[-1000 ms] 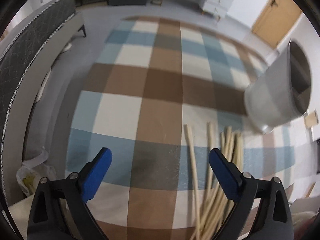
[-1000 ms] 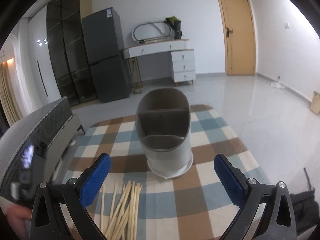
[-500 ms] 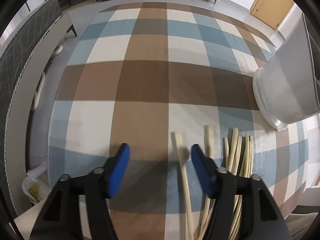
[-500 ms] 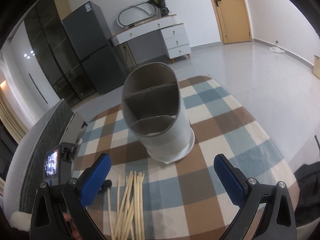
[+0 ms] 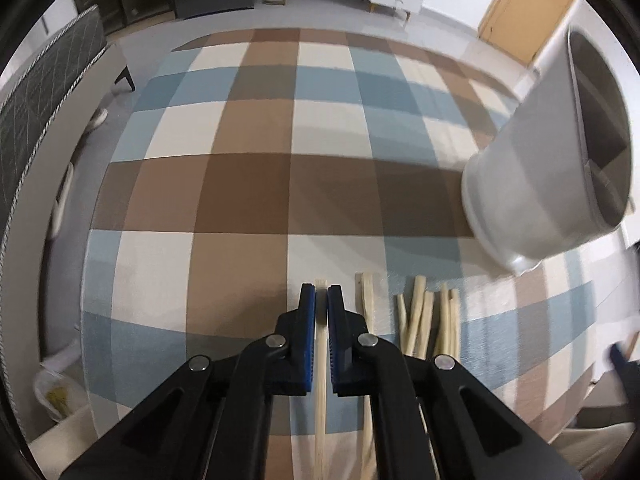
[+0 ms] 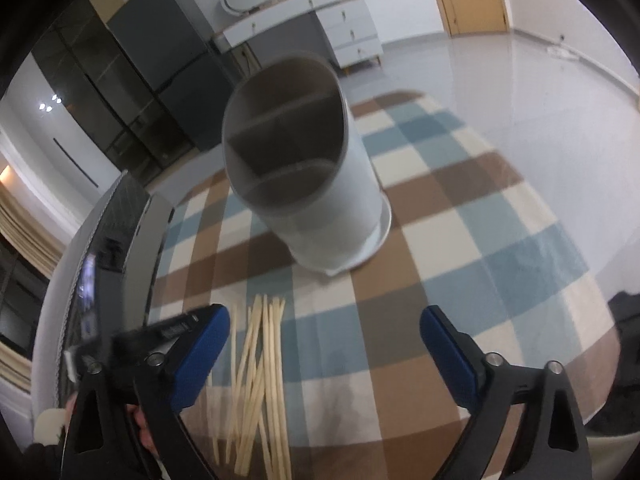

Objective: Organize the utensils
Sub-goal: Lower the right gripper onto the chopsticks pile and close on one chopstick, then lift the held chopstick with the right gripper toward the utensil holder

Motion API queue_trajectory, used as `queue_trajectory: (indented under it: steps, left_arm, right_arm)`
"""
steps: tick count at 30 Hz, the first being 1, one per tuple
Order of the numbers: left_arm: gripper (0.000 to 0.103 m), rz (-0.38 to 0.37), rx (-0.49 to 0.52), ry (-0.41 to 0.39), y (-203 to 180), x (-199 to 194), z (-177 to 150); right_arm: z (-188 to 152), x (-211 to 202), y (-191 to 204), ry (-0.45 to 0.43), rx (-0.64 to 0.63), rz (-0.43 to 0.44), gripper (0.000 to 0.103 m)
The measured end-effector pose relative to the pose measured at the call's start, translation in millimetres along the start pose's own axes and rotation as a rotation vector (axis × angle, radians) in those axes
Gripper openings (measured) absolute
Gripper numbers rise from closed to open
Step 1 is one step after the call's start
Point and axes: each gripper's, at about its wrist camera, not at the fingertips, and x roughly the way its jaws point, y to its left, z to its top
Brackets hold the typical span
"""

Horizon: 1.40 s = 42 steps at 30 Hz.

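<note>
Chopstick [image 5: 321,344] newly pinched by the left gripper [image 5: 321,300], whose fingers stood wide apart a second ago.

First pick looks secured, at the near edge of the checked tablecloth [image 5: 248,196]; the loose chopsticks [image 6: 260,364] lie beside it, the holder [image 6: 304,176] toward the far right. Right gripper [image 6: 324,332] hangs released. Contact itself is blurred; stick ends are cut off.

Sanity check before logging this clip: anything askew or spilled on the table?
Only the chopsticks: they lie loose in a crossed, fanned heap on the checked cloth, outside the holder, which stands upright with no visible contents. The left gripper is shut on one chopstick; the right gripper is open.
</note>
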Motion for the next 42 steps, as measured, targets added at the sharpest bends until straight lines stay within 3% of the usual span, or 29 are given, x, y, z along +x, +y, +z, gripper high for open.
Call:
queue_trajectory:
  steps: [2, 4, 7, 16, 19, 24, 33, 42]
  left_arm:
    - [0.001, -0.021, -0.019, -0.017, 8, -6, 2]
    - [0.001, -0.051, -0.038, -0.035, 14, -16, 0]
    - [0.001, -0.089, -0.060, -0.053, 19, -26, 2]
    - [0.001, -0.139, -0.058, -0.114, 21, -43, 19]
    - [0.001, -0.158, -0.066, -0.108, 24, -44, 22]
    - [0.001, -0.185, -0.067, -0.122, 26, -49, 25]
    - [0.001, -0.206, -0.103, -0.115, 35, -49, 27]
    - [0.001, -0.212, -0.109, -0.110, 35, -49, 26]
  right_arm:
    - [-5, 11, 1, 0.057, -0.005, 0.017, 0.079]
    - [-11, 23, 3, 0.119, -0.020, 0.064, 0.054]
    - [-20, 38, 12, 0.205, -0.060, 0.075, 0.051]
    - [-13, 63, 43, 0.241, -0.198, 0.001, 0.047]
    - [-9, 81, 45, 0.276, -0.194, -0.010, 0.033]
    - [-13, 103, 49, 0.360, -0.224, -0.042, 0.023]
    - [-15, 112, 62, 0.373, -0.317, -0.133, 0.005]
    - [-10, 105, 51, 0.375, -0.340, -0.153, 0.007]
